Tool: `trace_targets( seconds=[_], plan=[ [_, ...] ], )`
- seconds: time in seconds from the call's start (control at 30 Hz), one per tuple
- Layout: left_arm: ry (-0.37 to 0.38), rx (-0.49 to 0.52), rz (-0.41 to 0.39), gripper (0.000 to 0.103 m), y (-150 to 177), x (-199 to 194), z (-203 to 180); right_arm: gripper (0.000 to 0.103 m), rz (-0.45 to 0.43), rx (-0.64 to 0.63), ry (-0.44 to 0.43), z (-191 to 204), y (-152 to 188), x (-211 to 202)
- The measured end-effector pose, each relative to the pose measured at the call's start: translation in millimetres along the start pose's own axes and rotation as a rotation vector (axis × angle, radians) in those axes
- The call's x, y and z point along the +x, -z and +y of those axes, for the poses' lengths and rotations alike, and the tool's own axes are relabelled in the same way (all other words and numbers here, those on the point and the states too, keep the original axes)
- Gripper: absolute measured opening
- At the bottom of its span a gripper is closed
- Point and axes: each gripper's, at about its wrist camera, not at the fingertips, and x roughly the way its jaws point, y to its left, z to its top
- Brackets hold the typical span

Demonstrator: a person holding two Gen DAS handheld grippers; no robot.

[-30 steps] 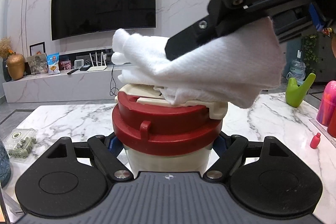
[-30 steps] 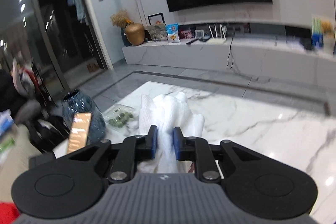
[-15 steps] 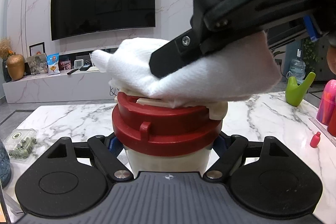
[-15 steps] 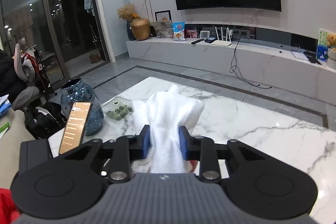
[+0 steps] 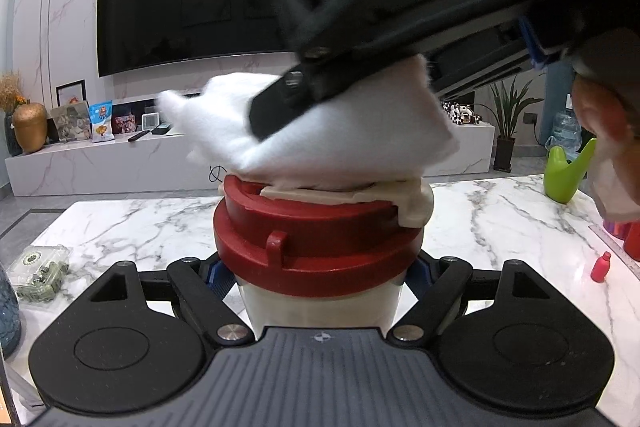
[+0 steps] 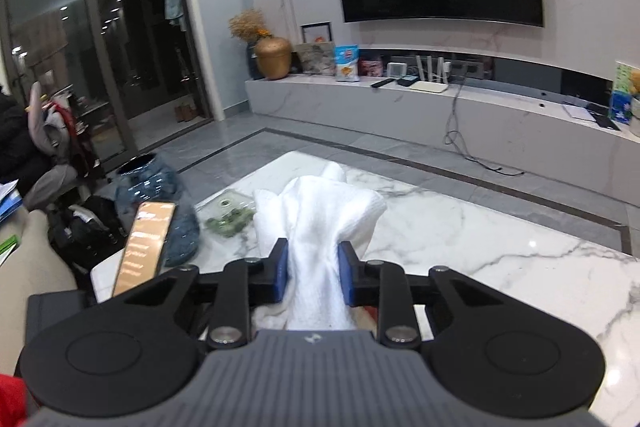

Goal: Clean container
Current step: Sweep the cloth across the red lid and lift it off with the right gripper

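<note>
A cream container (image 5: 320, 303) with a red lid (image 5: 316, 243) stands upright between the fingers of my left gripper (image 5: 320, 279), which is shut on its body just under the lid. A folded white cloth (image 5: 340, 143) lies pressed on the lid's top. My right gripper (image 6: 314, 271) is shut on that cloth (image 6: 320, 211), with its blue pads squeezing the fold. In the left wrist view the right gripper's black finger (image 5: 280, 107) slants down from the upper right onto the cloth. The cloth hides the middle of the lid.
The marble table (image 5: 500, 227) carries a clear box of green items (image 5: 38, 267), a blue vase (image 6: 160, 199) with a phone (image 6: 144, 247) leaning on it, a green holder (image 5: 568, 171) and a small red bottle (image 5: 600, 267). A person's hand (image 5: 608, 131) is at the right.
The right gripper and the cloth have slid leftward across the lid and come nearer the left wrist camera. The container and the left gripper have stayed still.
</note>
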Motion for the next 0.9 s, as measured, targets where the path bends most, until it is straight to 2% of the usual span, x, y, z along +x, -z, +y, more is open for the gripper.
trace_targets(
  seconds=[0.3,0.47,0.67,0.77,0.8,0.9],
  plan=[
    [0.002,0.002,0.005,0.081,5,-14,-10,0.028,-0.013,0.050,0.026,-14,13,-33],
    [0.000,0.000,0.002,0.081,8,-20,-16,0.028,0.005,0.079,-0.050,-9,18,-43],
    [-0.001,0.002,-0.009,0.081,11,-25,-24,0.028,0.018,0.054,-0.132,-4,11,-22],
    [-0.002,0.003,-0.009,0.081,11,-27,-29,0.028,0.004,0.063,-0.107,-7,5,-8],
    [-0.001,0.007,-0.010,0.081,25,-36,-45,0.028,-0.002,0.061,-0.088,-8,4,-5],
    [0.002,0.008,-0.011,0.080,28,-41,-57,0.028,-0.020,0.076,-0.031,-16,2,-6]
  ],
)
